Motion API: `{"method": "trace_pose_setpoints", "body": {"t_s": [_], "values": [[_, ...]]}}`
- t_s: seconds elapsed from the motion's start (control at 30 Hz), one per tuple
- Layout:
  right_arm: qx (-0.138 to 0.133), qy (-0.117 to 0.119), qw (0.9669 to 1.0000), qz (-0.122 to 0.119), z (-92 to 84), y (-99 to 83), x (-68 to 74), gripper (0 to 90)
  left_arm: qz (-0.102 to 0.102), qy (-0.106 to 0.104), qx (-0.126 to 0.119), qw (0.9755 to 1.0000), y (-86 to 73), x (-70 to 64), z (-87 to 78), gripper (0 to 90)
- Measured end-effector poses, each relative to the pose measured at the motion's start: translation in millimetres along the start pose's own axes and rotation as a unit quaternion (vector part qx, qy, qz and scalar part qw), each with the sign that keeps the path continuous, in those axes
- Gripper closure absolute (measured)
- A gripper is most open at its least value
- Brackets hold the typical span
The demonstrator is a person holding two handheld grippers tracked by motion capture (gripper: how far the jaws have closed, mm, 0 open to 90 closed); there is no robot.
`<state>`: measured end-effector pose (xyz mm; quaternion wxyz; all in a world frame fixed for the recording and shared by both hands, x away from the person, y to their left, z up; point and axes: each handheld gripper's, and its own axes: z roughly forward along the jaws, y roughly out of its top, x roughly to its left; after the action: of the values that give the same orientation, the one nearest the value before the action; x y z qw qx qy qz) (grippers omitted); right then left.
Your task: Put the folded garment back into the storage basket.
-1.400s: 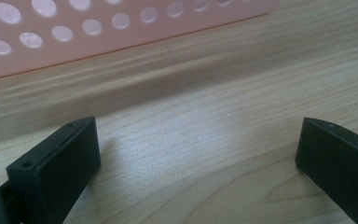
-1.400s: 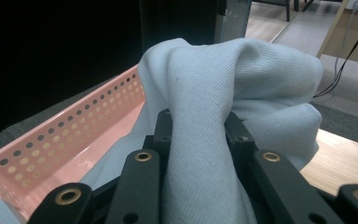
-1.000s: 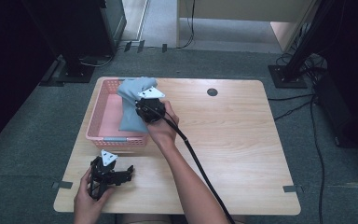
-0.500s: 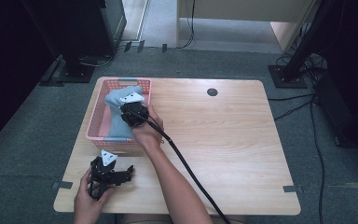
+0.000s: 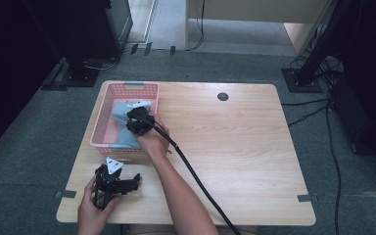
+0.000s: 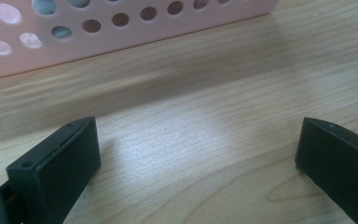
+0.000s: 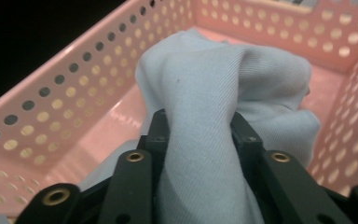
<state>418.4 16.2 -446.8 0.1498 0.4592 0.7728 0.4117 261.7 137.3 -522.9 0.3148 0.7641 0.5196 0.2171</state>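
Note:
A light grey-blue cloth (image 5: 120,122) (image 7: 214,84) lies bunched inside the pink perforated basket (image 5: 127,87) (image 7: 51,93) at the table's left rear. My right gripper (image 5: 138,118) (image 7: 200,126) reaches down into the basket with a fold of the cloth pinched between its jaws. The jaws have just been opening slightly, and the cloth is still between them. My left gripper (image 5: 127,183) (image 6: 198,144) rests on the wood near the front left edge, jaws wide open and empty, facing the basket's near wall (image 6: 74,32).
The wooden table (image 5: 235,147) has a dark round grommet (image 5: 223,96) near its back edge. The right gripper's black cable (image 5: 196,176) trails across the table to the front edge. Dark stands and cables stand on the floor around the table.
My right gripper has moved left and down with the cloth, from above the basket's right rim into the basket. The left gripper has kept still.

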Motion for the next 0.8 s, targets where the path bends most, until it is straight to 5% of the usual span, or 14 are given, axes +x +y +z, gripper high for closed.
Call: {"method": "trace_pose_setpoints", "body": {"t_s": [0.17,0.47,0.8], "values": [[0.002,0.033,0.9992,0.023,-1.3,-3.8,-13.2,48.8,0.000,0.000,0.000,1.0000,0.0,0.0,0.0,0.0],[-0.066,0.074,0.9944,0.036,-21.6,-4.1,-29.2,22.0,0.000,0.000,0.000,1.0000,0.0,0.0,0.0,0.0],[-0.066,0.068,0.9954,0.015,-37.4,-8.0,-37.6,6.3,0.000,0.000,0.000,1.0000,0.0,0.0,0.0,0.0]]}}
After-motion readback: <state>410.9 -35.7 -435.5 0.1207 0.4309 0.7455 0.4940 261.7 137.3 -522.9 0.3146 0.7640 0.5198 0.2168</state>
